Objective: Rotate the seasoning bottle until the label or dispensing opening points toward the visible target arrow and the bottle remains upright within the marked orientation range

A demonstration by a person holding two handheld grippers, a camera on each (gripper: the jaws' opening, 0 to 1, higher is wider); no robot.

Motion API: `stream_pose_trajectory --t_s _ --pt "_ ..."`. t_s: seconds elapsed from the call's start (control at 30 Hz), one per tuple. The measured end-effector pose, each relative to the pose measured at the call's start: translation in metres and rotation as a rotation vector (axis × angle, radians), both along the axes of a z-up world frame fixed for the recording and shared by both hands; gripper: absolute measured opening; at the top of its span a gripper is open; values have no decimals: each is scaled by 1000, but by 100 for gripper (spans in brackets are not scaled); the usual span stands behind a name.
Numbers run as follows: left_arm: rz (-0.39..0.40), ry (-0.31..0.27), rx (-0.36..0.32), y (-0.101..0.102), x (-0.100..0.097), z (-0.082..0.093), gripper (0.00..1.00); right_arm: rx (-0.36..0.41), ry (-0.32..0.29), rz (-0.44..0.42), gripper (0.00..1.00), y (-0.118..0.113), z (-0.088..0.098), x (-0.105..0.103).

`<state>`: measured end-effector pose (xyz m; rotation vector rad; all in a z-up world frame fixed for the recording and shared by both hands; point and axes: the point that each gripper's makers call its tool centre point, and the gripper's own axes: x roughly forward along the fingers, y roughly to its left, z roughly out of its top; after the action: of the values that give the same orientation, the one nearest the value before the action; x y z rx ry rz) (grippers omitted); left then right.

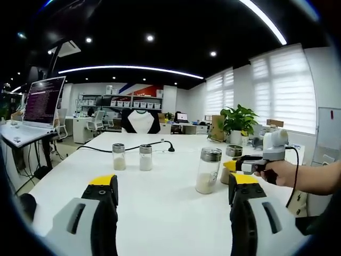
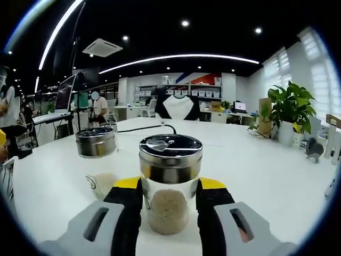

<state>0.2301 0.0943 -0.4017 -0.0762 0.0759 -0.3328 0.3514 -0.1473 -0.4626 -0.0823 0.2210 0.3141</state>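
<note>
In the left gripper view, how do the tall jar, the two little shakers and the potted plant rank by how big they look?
1. Potted plant, though it stands farther back.
2. Tall glass jar, nearer the camera, which flatters it.
3. The two small shakers, left and right: they look alike, so no ranking between them.

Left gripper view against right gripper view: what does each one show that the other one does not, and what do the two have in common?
Left gripper view: two small shakers, a monitor, the open left hand-held gripper, and a hand holding the right hand-held gripper.
Right gripper view: the seasoning bottle up close between closed jaws, with its lid flap and brown granules.
Shared: the white table, the potted plant and the black cable.
</note>
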Motion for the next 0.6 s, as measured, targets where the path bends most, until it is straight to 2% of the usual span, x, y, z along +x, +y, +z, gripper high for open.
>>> stream_pose_trajectory --t_s 0.6 --pt "7 2 4 2 -1 0 90 -5 18 81 38 2 -1 -1"
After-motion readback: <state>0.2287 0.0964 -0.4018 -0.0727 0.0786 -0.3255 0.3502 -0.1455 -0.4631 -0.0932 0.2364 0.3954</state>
